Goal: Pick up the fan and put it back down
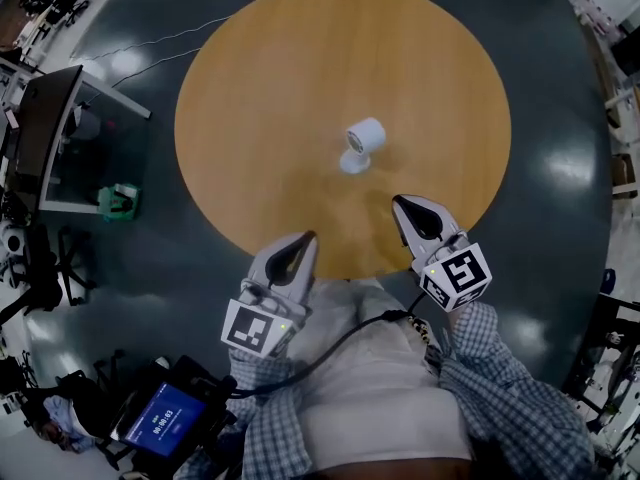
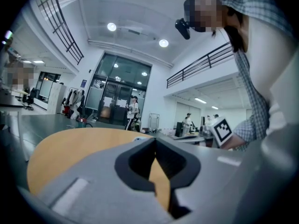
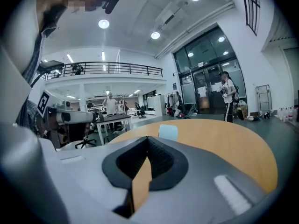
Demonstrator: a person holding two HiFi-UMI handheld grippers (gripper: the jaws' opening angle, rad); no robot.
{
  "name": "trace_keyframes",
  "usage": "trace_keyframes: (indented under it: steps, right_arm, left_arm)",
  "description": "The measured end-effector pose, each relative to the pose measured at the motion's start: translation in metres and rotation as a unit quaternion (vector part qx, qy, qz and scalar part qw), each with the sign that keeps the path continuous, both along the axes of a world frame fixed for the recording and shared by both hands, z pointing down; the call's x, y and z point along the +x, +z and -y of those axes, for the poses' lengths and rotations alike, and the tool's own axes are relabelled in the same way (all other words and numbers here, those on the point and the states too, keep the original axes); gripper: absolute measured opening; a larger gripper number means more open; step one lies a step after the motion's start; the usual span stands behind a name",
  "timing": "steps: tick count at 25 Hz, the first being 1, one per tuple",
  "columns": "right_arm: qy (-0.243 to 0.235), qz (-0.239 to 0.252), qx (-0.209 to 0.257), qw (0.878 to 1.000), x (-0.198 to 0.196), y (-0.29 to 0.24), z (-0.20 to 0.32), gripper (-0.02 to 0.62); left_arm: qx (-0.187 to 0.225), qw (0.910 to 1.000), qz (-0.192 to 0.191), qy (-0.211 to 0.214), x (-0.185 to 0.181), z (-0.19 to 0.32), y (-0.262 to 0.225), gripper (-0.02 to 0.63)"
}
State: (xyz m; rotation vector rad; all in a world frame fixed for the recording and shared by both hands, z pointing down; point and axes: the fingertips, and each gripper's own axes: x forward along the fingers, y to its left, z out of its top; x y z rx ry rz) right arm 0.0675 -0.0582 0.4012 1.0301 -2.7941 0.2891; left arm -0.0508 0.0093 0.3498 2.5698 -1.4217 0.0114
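A small white fan (image 1: 362,145) stands on its round base near the middle of the round wooden table (image 1: 260,88). My left gripper (image 1: 308,236) hovers at the table's near edge, left of and well short of the fan, jaws together with nothing in them. My right gripper (image 1: 397,202) is over the near part of the table, a little right of and short of the fan, also shut and empty. In the right gripper view the fan (image 3: 168,132) shows just past the closed jaw tips (image 3: 147,138). In the left gripper view the jaws (image 2: 155,140) meet over the tabletop.
Dark floor surrounds the table. A desk with a monitor (image 1: 55,138) and a green object (image 1: 118,201) sit at the left. A device with a blue screen (image 1: 163,418) and a cable (image 1: 350,333) hang at my body. People stand far off by glass doors (image 2: 133,111).
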Motion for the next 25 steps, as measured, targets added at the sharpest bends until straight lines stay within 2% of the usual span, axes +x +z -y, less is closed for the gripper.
trace_keyframes:
  steps: [4, 10, 16, 22, 25]
  right_arm:
    - [0.014, -0.016, -0.002, 1.0, -0.008, 0.022, 0.015, -0.006]
    - [0.029, -0.046, -0.038, 0.998, -0.006, 0.062, 0.034, 0.074]
    - [0.023, -0.075, -0.063, 0.995, -0.036, 0.119, 0.068, 0.126]
    - [0.02, -0.065, -0.048, 0.997, -0.049, 0.112, 0.082, 0.21]
    - [0.011, -0.064, -0.036, 0.997, -0.059, 0.108, 0.089, 0.221]
  left_arm:
    - [-0.009, 0.9998, 0.001, 0.015, -0.001, 0.011, 0.005, 0.0]
    - [-0.039, 0.9987, -0.002, 0.031, 0.0, 0.016, 0.015, 0.0]
    - [-0.082, 0.9962, -0.011, 0.027, -0.025, 0.039, 0.059, 0.0]
    - [-0.093, 0.9953, -0.008, 0.026, -0.023, 0.041, 0.06, 0.0]
    - [-0.095, 0.9951, -0.006, 0.026, -0.022, 0.043, 0.059, 0.0]
